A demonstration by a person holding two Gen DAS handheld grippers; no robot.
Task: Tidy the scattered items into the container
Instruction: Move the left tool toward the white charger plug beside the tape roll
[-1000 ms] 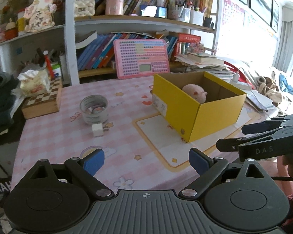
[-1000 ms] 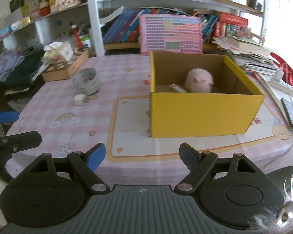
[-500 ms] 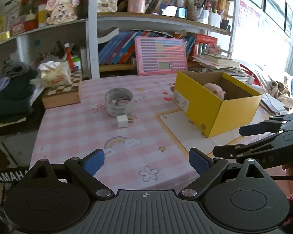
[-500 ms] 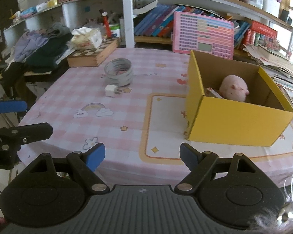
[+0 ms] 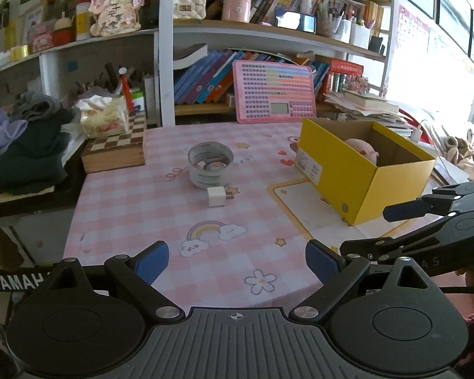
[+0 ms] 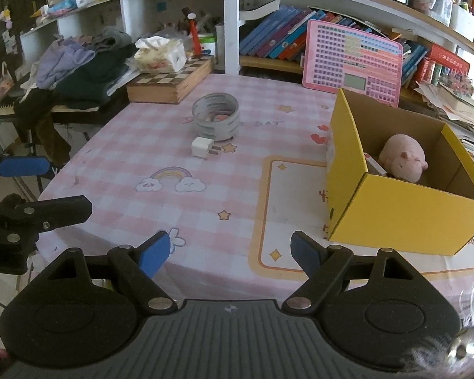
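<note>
A yellow cardboard box [image 5: 363, 186] [image 6: 404, 218] stands on the right of the pink checked table, with a pink plush pig [image 6: 403, 158] [image 5: 361, 150] and a small card-like item inside. A grey tape roll [image 5: 210, 165] [image 6: 215, 117] sits mid-table, and a white plug charger [image 5: 216, 196] [image 6: 202, 147] lies just in front of it. My left gripper [image 5: 237, 260] is open and empty over the near table edge. My right gripper [image 6: 229, 249] is open and empty, also at the near edge, to the right of the left one.
A wooden chessboard box [image 5: 115, 151] with a tissue pack [image 5: 102, 118] sits at the table's far left. A pink keyboard toy [image 5: 275, 91] leans against the bookshelf behind. Piled clothes [image 6: 79, 63] lie on a bench to the left.
Both grippers have swung to the left and pulled back, so the tape roll and charger now sit near the centre of view and the box lies to the right. Both stay open.
</note>
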